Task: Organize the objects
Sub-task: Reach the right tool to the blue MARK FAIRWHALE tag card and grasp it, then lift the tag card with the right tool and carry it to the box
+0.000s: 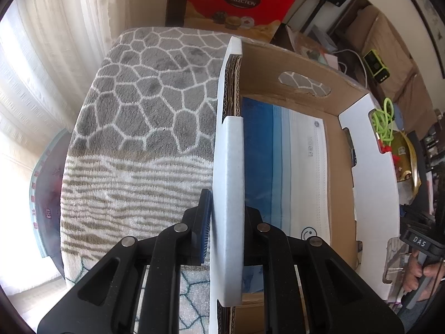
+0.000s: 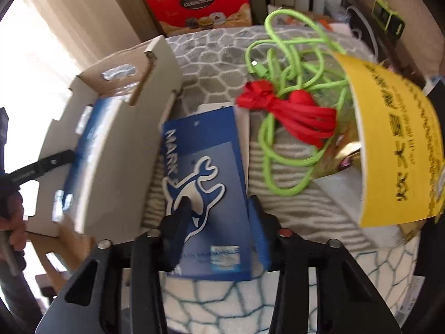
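My left gripper (image 1: 224, 222) is shut on the white side wall of an open cardboard box (image 1: 226, 167), one finger outside and one inside. Inside the box lies a pack of blue and white face masks (image 1: 292, 161). The box also shows at the left of the right wrist view (image 2: 111, 150). My right gripper (image 2: 219, 211) is shut on a blue card with a white dolphin figure (image 2: 205, 183), held just right of the box. A tangled green cable (image 2: 281, 89) and a red ribbon (image 2: 292, 111) lie beyond it on the blanket.
A grey and white patterned blanket (image 1: 144, 117) covers the surface. A yellow printed package (image 2: 395, 144) sits at the right. A red Collection box (image 2: 200, 2) stands behind. A green and black device (image 1: 376, 65) lies at the far right.
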Demonstrator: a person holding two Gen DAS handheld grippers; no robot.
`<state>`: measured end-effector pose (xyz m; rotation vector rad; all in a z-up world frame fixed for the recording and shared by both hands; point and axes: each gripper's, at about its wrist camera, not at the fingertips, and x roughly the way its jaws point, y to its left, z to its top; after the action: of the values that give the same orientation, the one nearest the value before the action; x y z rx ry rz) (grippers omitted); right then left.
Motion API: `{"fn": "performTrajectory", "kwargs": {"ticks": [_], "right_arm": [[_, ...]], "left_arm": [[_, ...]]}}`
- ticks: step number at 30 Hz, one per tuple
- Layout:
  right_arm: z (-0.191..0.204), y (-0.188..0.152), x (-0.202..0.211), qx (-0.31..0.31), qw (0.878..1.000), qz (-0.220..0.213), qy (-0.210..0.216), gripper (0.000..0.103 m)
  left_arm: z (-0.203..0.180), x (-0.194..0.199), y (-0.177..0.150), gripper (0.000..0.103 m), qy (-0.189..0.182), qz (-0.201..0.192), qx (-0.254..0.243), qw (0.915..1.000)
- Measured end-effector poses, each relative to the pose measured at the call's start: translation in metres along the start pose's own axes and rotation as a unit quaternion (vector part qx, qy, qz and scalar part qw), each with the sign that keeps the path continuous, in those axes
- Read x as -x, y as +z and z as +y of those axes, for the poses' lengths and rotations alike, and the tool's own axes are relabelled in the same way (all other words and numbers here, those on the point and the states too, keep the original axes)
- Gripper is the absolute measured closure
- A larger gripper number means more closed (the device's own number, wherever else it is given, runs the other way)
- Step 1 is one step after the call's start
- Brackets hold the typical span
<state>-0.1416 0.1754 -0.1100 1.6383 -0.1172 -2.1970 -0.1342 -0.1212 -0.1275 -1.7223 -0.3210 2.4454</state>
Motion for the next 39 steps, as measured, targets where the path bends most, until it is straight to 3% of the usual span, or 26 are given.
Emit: {"fn": "performTrajectory", "kwargs": {"ticks": [3,8,15,20,22,26,29,35,39], "right_arm": [[-0.01,0.001,-0.004,-0.024,0.997,0.01,0.077,0.071],[-0.036,0.002,-0.01,-0.094,0.984,0.002,0.15,0.071],[-0.026,0.006,-0.023,-0.107,0.972,0.016,0.209,0.073],[-0.027,0.011,-0.022,-0.122,0.964,-0.006,0.234,0.08],[-0.027,0.014,-0.02,-0.126,0.965,-0.015,0.23,0.08],[-0.022,0.017,-0.017,-0.112,0.98,-0.023,0.162,0.08],[-0.02,0.016,-0.014,-0.104,0.984,-0.023,0.141,0.08],[-0.02,0.01,-0.013,-0.086,0.986,-0.022,0.142,0.076],[-0.017,0.011,-0.012,-0.08,0.987,-0.024,0.136,0.075]], "left_arm": [[-0.001,0.0,0.0,0.089,0.0,0.0,0.0,1.0],[-0.002,0.0,0.0,0.088,0.001,-0.001,-0.003,1.0],[-0.002,-0.001,0.0,0.089,-0.002,-0.002,-0.006,1.0],[-0.001,-0.002,0.0,0.088,0.01,-0.004,-0.014,0.9998],[-0.005,-0.002,0.001,0.087,0.022,-0.004,-0.024,0.9995],[-0.006,-0.001,0.0,0.084,0.034,-0.006,-0.036,0.9988],[-0.006,0.0,-0.001,0.084,0.04,-0.007,-0.039,0.9984],[-0.012,0.001,-0.002,0.085,0.071,-0.009,-0.063,0.9954],[-0.006,0.007,-0.005,0.092,0.127,-0.02,-0.073,0.9891]]}}
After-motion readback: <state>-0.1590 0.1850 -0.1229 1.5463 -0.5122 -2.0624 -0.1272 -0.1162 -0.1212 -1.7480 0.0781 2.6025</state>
